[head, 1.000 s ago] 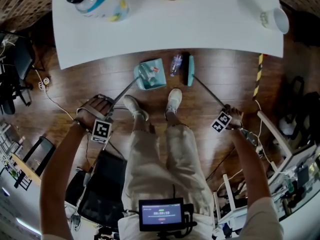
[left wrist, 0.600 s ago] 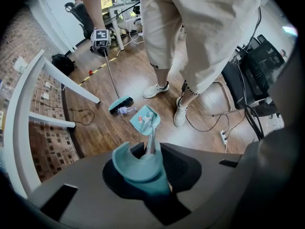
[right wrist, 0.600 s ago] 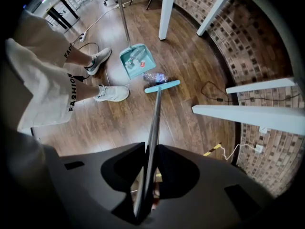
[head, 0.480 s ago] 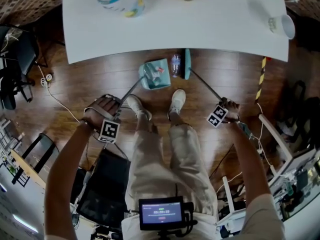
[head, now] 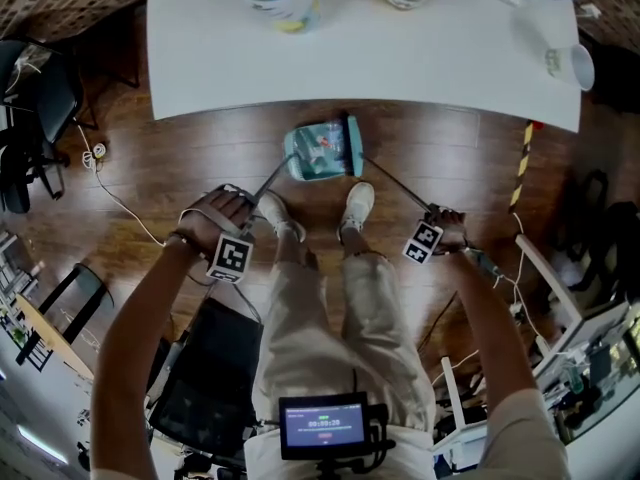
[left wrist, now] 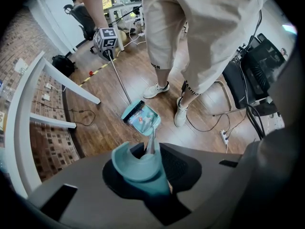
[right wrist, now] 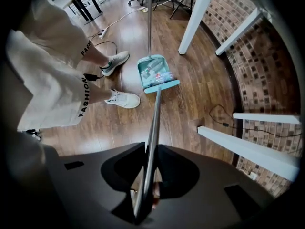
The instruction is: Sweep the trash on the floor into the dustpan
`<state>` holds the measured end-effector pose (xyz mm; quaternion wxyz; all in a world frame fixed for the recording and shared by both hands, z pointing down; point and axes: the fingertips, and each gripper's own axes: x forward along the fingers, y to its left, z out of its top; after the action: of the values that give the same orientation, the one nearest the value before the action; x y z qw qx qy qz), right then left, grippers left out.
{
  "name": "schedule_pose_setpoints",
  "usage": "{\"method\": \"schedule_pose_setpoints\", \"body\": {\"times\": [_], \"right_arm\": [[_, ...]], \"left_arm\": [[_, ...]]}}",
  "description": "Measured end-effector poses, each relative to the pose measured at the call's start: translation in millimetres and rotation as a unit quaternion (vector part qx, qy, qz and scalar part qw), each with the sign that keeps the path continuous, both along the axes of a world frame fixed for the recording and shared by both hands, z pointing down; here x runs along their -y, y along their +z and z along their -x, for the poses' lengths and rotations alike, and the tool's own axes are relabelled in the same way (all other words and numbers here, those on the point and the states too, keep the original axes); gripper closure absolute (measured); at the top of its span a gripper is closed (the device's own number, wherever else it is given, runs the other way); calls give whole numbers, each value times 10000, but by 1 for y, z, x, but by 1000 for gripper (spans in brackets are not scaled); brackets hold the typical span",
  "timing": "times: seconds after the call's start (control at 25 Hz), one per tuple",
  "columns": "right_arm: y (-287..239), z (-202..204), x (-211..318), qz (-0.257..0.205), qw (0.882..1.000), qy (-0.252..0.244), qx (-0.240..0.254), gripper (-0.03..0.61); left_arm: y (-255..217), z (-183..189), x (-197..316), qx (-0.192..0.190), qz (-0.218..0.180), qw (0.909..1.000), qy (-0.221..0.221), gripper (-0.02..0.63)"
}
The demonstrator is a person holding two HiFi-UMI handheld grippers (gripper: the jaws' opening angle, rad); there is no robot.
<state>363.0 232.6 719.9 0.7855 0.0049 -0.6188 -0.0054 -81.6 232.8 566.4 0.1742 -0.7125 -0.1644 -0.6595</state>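
Swept teal broom head (head: 352, 146) toward 9 o'clock against teal plastic dustpan (head: 318, 154); kept left claw (left wrist: 148, 162) clamped on dustpan handle (left wrist: 140, 168), right claw (right wrist: 148, 171) on broom pole (right wrist: 155, 120).

Your shorts hem (right wrist: 85, 97): "FASHION", on both legs;
Your chest screen (head: 322, 429): digits too small to read

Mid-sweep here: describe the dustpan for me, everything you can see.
The dustpan is teal plastic with a thin metal pole ending in a teal grip, clamped in the left gripper. It sits on the wooden floor before the person's shoes, by the table edge. Trash lies inside; the broom head sits against its open side.
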Motion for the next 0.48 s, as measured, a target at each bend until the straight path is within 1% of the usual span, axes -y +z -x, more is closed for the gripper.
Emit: {"method": "schedule_pose_setpoints", "body": {"times": [0.08, 0.24, 0.4, 0.48], "right_arm": [[-3, 9, -7, 51, 9999, -76, 57, 471], [-10, 23, -25, 321, 9986, -399, 107, 471], [-12, 31, -31, 209, 9986, -420, 256, 471], [-14, 35, -31, 190, 9987, -398, 264, 471]], "left_arm": [[0, 0, 1, -13, 15, 10000, 7, 528], [-1, 1, 4, -8, -15, 10000, 84, 525], [-2, -3, 5, -26, 23, 10000, 92, 525], [-2, -2, 8, -9, -14, 9999, 170, 523]]}}
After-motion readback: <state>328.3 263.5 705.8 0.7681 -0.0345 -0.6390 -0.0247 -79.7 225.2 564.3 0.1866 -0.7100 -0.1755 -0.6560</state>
